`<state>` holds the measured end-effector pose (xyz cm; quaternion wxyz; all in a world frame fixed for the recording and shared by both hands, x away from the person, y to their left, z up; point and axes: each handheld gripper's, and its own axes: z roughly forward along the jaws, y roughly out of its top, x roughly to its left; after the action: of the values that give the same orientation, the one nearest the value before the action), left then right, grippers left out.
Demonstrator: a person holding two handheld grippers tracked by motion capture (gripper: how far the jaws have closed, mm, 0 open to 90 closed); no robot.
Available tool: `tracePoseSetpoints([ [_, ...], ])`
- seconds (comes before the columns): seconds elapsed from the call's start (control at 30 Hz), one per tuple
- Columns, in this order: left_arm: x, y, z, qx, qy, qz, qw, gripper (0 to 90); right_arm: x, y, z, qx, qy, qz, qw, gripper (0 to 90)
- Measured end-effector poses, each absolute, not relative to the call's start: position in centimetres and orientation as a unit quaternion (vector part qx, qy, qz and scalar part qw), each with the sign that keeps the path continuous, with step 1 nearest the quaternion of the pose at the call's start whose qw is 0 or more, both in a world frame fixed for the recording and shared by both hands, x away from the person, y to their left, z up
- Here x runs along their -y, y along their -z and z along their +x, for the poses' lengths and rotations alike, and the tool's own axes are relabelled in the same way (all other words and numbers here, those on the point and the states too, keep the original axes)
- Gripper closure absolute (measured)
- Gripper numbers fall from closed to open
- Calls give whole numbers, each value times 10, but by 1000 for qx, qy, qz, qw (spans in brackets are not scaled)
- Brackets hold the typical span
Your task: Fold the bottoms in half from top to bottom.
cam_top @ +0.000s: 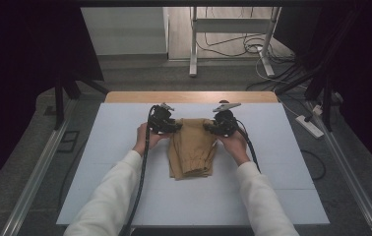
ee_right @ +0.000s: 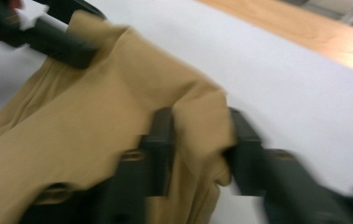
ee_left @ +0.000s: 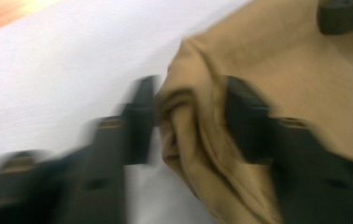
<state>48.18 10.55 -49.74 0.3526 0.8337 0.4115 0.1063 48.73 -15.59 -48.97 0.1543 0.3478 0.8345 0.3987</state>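
1. The brown pants [cam_top: 192,147] lie folded in the middle of the white surface [cam_top: 115,147]. The legs point back toward the person, and the far edge sits between the two claws.
2. The left claw [cam_top: 173,126] is at the far left corner of the pants. Its jaws are spread, with a bunch of cloth [ee_left: 188,126] between them. It looks loose, not squeezed.
3. The right claw [cam_top: 209,127] is at the far right corner. Its jaws are spread too, with a fold of cloth [ee_right: 198,126] between them. They don't seem to press it.
4. Each claw has its own corner, likely so the top edge comes down straight and flat.
5. The pants rest on the surface, so I think the fold is done and the claws are letting go.
6. The wood edge [cam_top: 189,96] of the surface is behind the pants, well apart.
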Motion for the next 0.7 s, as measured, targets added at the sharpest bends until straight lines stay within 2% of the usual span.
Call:
tracePoseSetpoints([
  [0.03, -106, 497, 481, -413, -107, 833, 353, 335, 156, 489, 488, -829, -403, 356, 154, 373],
  [0.1, -109, 494, 479, -413, -104, 831, 357, 294, 159, 487, 487, -824, -406, 364, 157, 354],
  [0.27, -112, 489, 473, -398, -92, 839, 359, 285, 163, 482, 483, -830, -406, 356, 137, 349],
  [0.7, -126, 483, 446, -385, -87, 843, 366, 287, 168, 474, 454, -843, -410, 324, 125, 337],
])
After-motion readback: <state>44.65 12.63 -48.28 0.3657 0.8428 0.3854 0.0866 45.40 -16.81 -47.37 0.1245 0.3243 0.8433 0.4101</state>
